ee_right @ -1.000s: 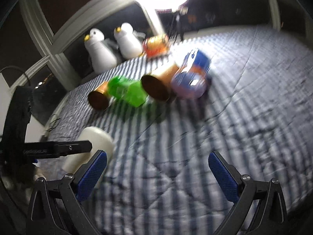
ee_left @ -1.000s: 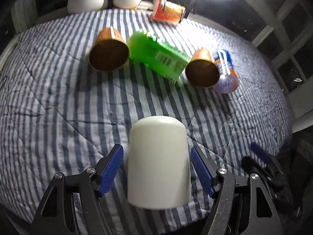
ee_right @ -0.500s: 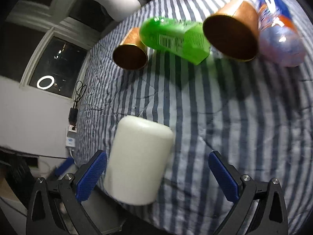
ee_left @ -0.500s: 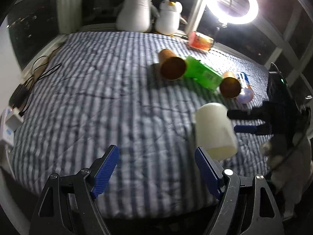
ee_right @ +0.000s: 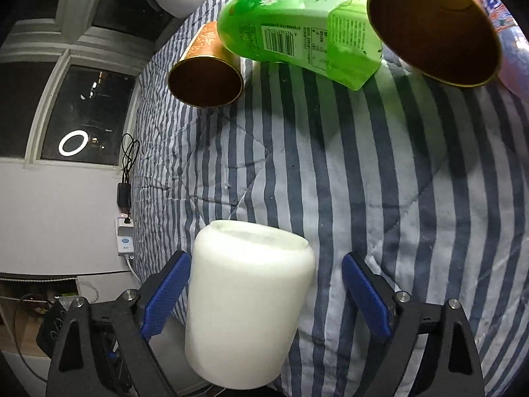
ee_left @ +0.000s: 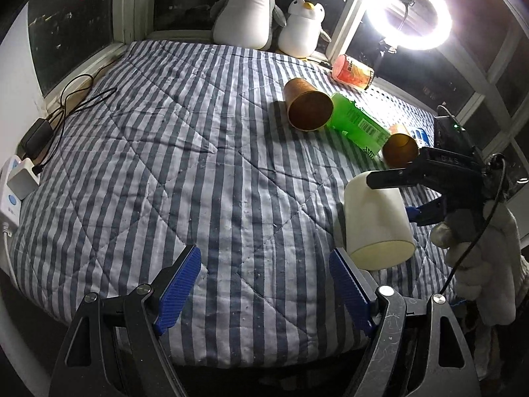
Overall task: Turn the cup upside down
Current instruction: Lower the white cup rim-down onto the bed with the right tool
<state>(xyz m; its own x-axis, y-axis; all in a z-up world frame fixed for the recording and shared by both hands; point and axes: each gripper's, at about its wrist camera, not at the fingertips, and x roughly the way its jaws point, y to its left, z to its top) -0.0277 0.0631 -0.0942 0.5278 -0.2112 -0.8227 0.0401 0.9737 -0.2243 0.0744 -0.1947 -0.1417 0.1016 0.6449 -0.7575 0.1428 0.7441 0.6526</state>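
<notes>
A plain white cup (ee_left: 377, 221) lies near the front right edge of the striped bed, its closed bottom pointing away from the edge. My left gripper (ee_left: 264, 284) is open and empty, low at the bed's front edge, left of the cup. My right gripper (ee_right: 264, 294) is open with the white cup (ee_right: 244, 301) between its blue pads; the left pad is close to the cup's side, the right pad stands apart. From the left wrist view the right gripper (ee_left: 410, 195) reaches over the cup from the right.
Two copper cups (ee_left: 307, 107) (ee_left: 398, 147) lie on their sides beside a green bottle (ee_left: 357, 125), with a blue-orange bottle (ee_right: 502, 16) and a red can (ee_left: 352, 72) further back. Two plush penguins (ee_left: 251, 10) and a ring light (ee_left: 413, 16) stand at the window. A power strip (ee_left: 13, 188) sits left.
My left gripper let go of the white cup and drew back to the left. My right gripper came in low around the cup.
</notes>
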